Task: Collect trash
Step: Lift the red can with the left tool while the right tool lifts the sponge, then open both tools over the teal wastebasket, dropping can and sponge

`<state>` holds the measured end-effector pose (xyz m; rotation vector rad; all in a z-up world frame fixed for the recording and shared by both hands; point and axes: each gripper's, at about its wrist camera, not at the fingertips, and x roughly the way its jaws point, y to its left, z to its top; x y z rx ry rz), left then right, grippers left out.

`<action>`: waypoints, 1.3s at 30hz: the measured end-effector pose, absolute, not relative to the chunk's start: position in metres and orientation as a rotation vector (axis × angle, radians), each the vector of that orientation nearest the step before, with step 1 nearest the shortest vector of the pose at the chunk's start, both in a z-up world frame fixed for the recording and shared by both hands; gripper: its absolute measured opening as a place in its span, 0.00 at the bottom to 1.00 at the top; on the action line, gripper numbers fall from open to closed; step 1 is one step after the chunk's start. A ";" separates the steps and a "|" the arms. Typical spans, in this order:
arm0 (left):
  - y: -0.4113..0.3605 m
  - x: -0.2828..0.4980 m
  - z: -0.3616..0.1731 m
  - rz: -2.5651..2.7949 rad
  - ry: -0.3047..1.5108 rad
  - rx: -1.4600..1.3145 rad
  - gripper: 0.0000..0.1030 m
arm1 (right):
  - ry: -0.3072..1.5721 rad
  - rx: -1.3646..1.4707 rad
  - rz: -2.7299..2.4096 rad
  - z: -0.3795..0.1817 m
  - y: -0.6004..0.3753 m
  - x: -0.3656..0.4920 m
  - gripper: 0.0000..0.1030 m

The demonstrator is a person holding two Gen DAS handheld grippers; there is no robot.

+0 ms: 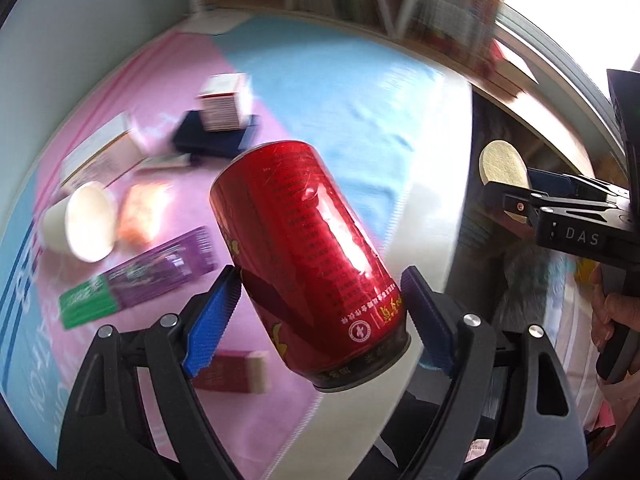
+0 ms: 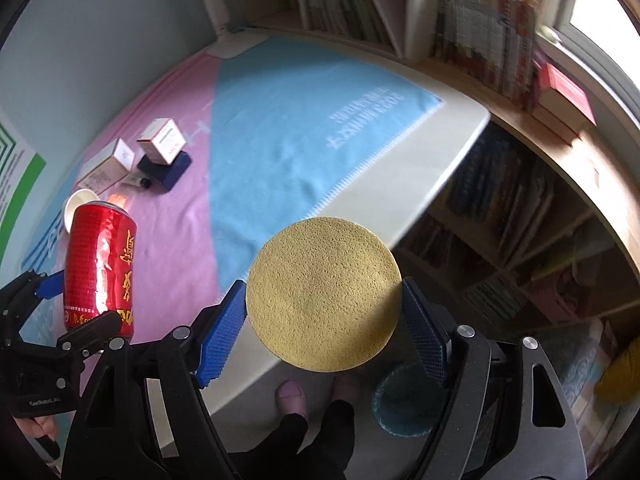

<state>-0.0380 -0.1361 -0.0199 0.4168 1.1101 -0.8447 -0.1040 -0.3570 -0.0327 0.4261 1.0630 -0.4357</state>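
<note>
Left gripper [image 1: 322, 300] clamps the red can [image 1: 308, 264], right gripper [image 2: 324, 320] clamps the round sponge [image 2: 323, 294], both clear of the table [image 2: 420, 168], likely for binning.

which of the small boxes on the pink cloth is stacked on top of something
The white and red cardboard box: it sits on the dark blue flat case. The white and tan carton beside it lies directly on the cloth.

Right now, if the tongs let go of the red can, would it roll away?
Probably. The red can is a smooth, shiny cylinder, so lying sideways it would likely roll. The left tongs hold it tilted near its base; it looks rigid but may dent.
</note>
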 end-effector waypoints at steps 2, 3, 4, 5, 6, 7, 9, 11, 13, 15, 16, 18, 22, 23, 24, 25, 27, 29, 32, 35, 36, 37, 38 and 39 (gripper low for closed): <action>-0.154 -0.053 -0.021 -0.915 1.101 0.462 0.77 | 1.056 0.469 -0.503 -0.033 -0.367 -0.131 0.74; -0.163 -0.061 -0.022 -0.948 1.096 0.487 0.77 | 1.053 0.486 -0.531 -0.032 -0.371 -0.143 0.74; -0.174 -0.070 -0.022 -0.985 1.090 0.514 0.77 | 1.050 0.509 -0.563 -0.033 -0.375 -0.158 0.74; -0.183 -0.079 -0.021 -1.017 1.085 0.535 0.77 | 1.049 0.528 -0.586 -0.033 -0.379 -0.169 0.74; -0.191 -0.089 -0.021 -1.048 1.080 0.555 0.77 | 1.046 0.545 -0.607 -0.032 -0.381 -0.180 0.74; -0.201 -0.099 -0.022 -1.081 1.077 0.577 0.77 | 1.044 0.567 -0.629 -0.034 -0.385 -0.193 0.74; -0.217 -0.116 -0.025 -1.124 1.076 0.610 0.77 | 1.037 0.615 -0.668 -0.037 -0.393 -0.218 0.74; -0.235 -0.135 -0.031 -1.171 1.077 0.653 0.77 | 1.031 0.653 -0.701 -0.040 -0.397 -0.240 0.74; -0.252 -0.157 -0.037 -1.220 1.083 0.691 0.77 | 1.026 0.690 -0.738 -0.044 -0.401 -0.265 0.74; -0.265 -0.177 -0.043 -1.259 1.096 0.727 0.77 | 1.020 0.728 -0.763 -0.047 -0.405 -0.287 0.74; -0.274 -0.190 -0.047 -1.281 1.102 0.749 0.77 | 1.018 0.753 -0.776 -0.050 -0.407 -0.301 0.74; -0.284 -0.213 -0.053 -1.315 1.103 0.792 0.77 | 1.016 0.788 -0.797 -0.055 -0.410 -0.322 0.74; -0.303 -0.250 -0.067 -1.380 1.119 0.870 0.77 | 1.018 0.858 -0.827 -0.066 -0.414 -0.360 0.74; -0.308 -0.258 -0.072 -1.394 1.127 0.884 0.77 | 1.015 0.876 -0.834 -0.069 -0.416 -0.368 0.74; -0.311 -0.266 -0.075 -1.404 1.134 0.898 0.77 | 1.013 0.893 -0.838 -0.071 -0.416 -0.375 0.74; -0.314 -0.273 -0.078 -1.412 1.138 0.908 0.77 | 1.010 0.912 -0.843 -0.074 -0.417 -0.383 0.74; -0.321 -0.282 -0.083 -1.423 1.146 0.927 0.77 | 1.005 0.945 -0.848 -0.078 -0.419 -0.396 0.74; -0.327 -0.292 -0.087 -1.437 1.149 0.949 0.77 | 1.002 0.968 -0.851 -0.082 -0.421 -0.407 0.74; -0.333 -0.301 -0.092 -1.445 1.142 0.984 0.77 | 0.999 0.991 -0.860 -0.087 -0.422 -0.419 0.74; -0.339 -0.309 -0.096 -1.447 1.147 1.004 0.77 | 0.991 1.010 -0.861 -0.089 -0.423 -0.427 0.74; -0.339 -0.309 -0.097 -1.448 1.146 1.008 0.77 | 0.991 1.014 -0.858 -0.090 -0.423 -0.429 0.74; -0.341 -0.311 -0.098 -1.450 1.142 1.014 0.77 | 0.992 1.016 -0.856 -0.091 -0.423 -0.431 0.74; -0.342 -0.313 -0.099 -1.450 1.140 1.017 0.77 | 0.992 1.018 -0.856 -0.091 -0.423 -0.432 0.74; -0.343 -0.314 -0.100 -1.449 1.139 1.019 0.77 | 0.991 1.021 -0.855 -0.092 -0.423 -0.433 0.74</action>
